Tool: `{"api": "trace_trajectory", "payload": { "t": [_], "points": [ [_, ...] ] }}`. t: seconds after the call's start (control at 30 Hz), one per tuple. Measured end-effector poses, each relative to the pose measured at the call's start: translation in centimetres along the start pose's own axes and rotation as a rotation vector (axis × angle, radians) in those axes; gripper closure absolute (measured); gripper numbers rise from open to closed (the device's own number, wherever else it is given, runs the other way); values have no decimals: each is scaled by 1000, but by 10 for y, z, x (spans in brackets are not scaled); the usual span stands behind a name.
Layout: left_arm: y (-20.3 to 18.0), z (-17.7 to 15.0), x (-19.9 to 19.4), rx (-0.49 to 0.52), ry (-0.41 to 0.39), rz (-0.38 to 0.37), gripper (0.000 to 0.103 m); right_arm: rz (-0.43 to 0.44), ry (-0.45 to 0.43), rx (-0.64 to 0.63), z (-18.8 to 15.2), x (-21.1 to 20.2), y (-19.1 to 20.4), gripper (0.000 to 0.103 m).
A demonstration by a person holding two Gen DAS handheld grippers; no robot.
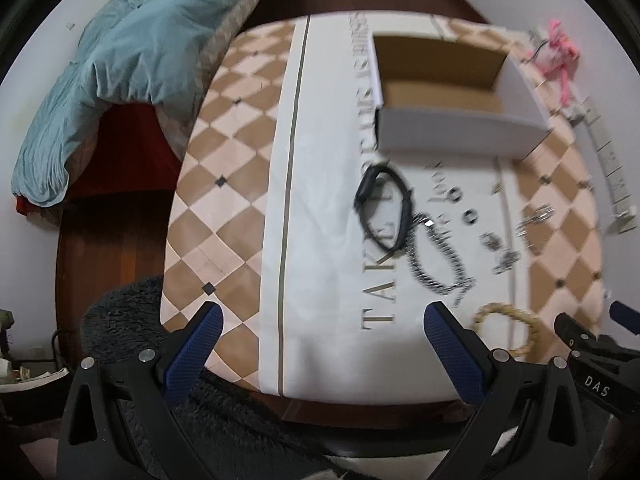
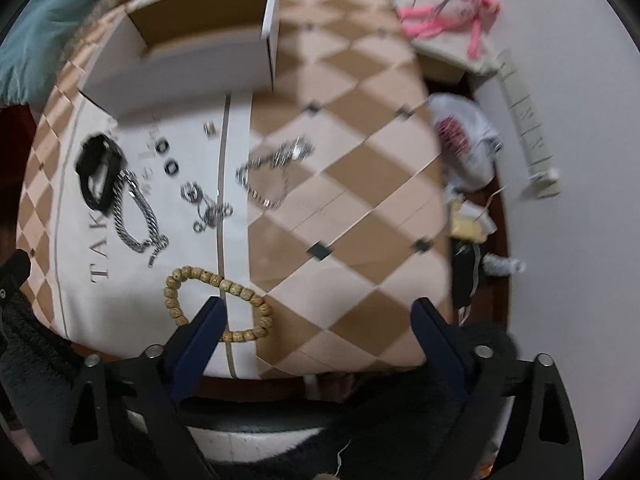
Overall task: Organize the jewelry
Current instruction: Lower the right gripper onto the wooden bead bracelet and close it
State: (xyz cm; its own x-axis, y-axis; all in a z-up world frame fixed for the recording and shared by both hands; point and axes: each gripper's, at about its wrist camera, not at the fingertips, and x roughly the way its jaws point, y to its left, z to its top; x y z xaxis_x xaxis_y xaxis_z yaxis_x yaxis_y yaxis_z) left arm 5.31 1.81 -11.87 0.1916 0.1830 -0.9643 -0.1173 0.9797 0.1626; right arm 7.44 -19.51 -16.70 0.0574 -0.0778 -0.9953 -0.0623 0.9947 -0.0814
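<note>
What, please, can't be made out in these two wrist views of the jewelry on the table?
- Small rings: right wrist view, motion blur; count unclear.
- Printed lettering beside the box: left wrist view, blurred, partly behind the box.
- Bead bracelet: right wrist view, near side behind a finger.
- Pink item: left wrist view, blurred near the edge.

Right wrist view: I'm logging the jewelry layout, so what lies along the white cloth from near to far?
Wooden bead bracelet → silver chain bracelet → black watch → white cardboard box.
</note>
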Motion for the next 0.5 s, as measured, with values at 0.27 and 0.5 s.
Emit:
{"api": "trace_trajectory", "payload": {
  "t": [0.27, 0.5],
  "points": [
    [5, -3, 34, -11, 66, 23, 0, 35, 44, -22, -5, 44, 17, 30],
    [9, -6, 45, -29, 96, 13, 0, 66, 12, -51, -12, 48, 23, 49]
  ]
}}
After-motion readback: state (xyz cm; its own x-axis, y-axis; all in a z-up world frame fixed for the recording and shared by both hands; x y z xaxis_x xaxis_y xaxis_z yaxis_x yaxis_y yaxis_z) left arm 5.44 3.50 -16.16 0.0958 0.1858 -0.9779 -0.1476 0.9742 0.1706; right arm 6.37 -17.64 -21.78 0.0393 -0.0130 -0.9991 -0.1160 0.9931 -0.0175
